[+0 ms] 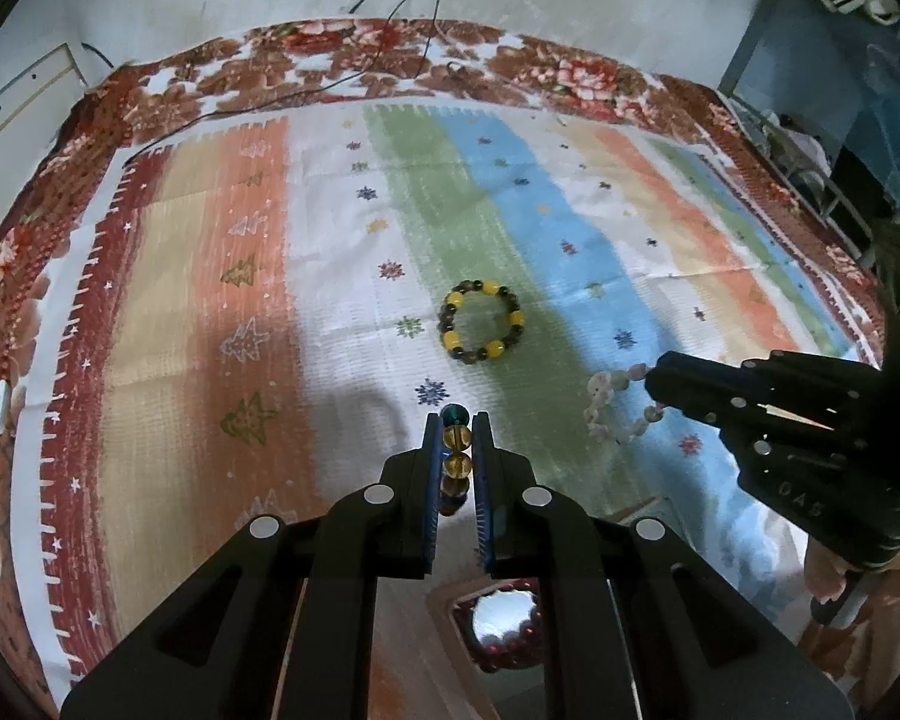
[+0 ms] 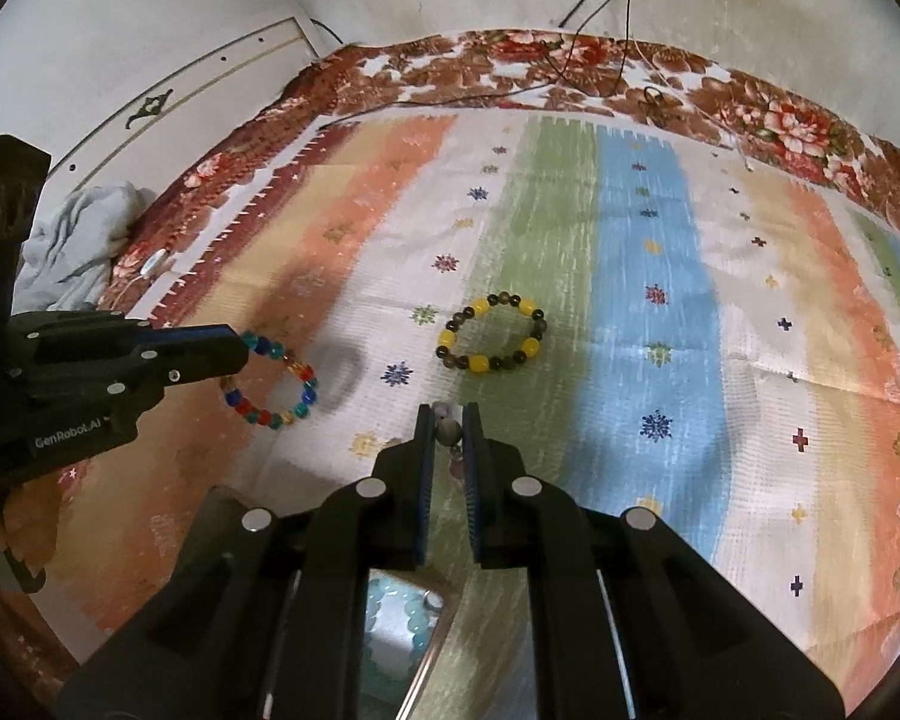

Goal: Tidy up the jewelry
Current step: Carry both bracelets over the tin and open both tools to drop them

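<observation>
My left gripper (image 1: 456, 420) is shut on a multicoloured glass-bead bracelet (image 1: 455, 450); in the right wrist view that bracelet (image 2: 273, 381) hangs from the left gripper (image 2: 243, 348) above the cloth. My right gripper (image 2: 449, 414) is shut on a pale pink-white bead bracelet (image 2: 448, 432); in the left wrist view the bracelet (image 1: 609, 405) dangles from the right gripper (image 1: 651, 384). A yellow and dark bead bracelet (image 1: 481, 321) lies flat on the striped cloth (image 1: 342, 240) ahead of both grippers, also in the right wrist view (image 2: 491, 333).
A box with red beads (image 1: 504, 624) sits below the left gripper. A box with turquoise beads (image 2: 402, 630) sits below the right gripper. Black cables (image 1: 390, 30) run along the far edge. A grey cloth heap (image 2: 72, 246) lies at the left.
</observation>
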Demonstrator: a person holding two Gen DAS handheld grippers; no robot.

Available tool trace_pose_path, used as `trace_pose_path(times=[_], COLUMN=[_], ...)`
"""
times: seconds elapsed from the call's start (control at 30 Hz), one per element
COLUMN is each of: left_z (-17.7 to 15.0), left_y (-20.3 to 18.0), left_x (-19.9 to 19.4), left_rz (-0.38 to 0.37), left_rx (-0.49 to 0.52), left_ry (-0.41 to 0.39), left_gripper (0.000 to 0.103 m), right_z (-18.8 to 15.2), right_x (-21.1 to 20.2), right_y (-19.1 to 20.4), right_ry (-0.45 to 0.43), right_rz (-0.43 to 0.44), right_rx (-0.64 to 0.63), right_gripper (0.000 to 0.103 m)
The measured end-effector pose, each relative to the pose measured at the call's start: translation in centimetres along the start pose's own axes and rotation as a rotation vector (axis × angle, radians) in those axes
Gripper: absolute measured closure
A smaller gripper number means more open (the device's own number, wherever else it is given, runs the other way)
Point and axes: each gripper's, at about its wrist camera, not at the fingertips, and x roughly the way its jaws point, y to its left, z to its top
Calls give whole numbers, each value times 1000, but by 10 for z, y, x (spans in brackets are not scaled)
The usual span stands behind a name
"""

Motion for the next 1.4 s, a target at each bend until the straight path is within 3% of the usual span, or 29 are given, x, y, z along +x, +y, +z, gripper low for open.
trace_pose_path(times=[0.83,1.4], left_z=[-34,-64], left_y=[-23,-35], left_x=[-52,-66], left_rz=[-58,-92], left_rx=[13,32], left_ry=[-82,-85], left_gripper=[94,94], right_z=[-28,-56], right_x=[-60,-73], right_y=[29,48], right_ry=[-90,-73], right_rz=[48,89], right_rx=[-23,-50], right_gripper=[93,93])
